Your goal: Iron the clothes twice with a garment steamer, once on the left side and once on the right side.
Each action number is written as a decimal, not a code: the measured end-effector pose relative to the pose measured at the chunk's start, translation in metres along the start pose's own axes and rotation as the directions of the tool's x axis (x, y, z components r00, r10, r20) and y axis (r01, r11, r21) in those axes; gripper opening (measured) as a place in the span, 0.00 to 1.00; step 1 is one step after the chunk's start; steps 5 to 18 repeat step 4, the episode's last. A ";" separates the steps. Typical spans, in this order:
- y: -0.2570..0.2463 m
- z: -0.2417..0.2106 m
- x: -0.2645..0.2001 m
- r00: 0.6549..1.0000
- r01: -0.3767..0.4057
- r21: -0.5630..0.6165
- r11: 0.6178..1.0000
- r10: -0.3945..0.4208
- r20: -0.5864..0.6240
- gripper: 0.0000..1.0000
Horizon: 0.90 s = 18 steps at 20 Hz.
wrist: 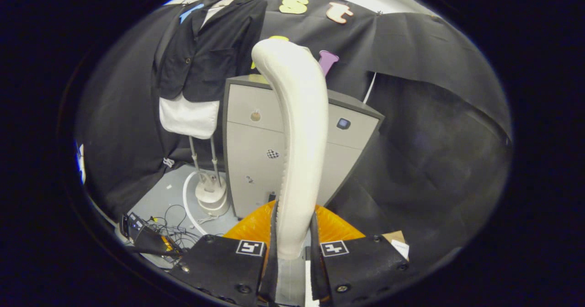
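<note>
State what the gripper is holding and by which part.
The gripper is shut on the steamer head, with both fingers pressing the lower end of its handle; the head rises ahead of them.

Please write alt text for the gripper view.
The gripper is shut on a white steamer handle that rises ahead of it. Beyond, a dark jacket hangs on a stand, beside a grey cabinet.

Grey floor [157, 202], steamer base [212, 197] with white hose [186, 202], grey cabinet [256, 161], tangled cables [171, 234]
</note>
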<state>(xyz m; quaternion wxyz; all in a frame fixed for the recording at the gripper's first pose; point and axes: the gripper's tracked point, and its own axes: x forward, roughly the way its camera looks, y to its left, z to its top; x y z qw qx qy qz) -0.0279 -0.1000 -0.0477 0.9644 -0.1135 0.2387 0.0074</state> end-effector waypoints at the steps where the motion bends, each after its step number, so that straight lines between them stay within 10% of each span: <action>1: -0.006 -0.004 0.000 1.000 -0.001 0.010 1.000 0.001 -0.006 0.32; 18: -0.015 -0.020 -0.001 1.000 -0.009 0.029 1.000 0.010 -0.026 0.32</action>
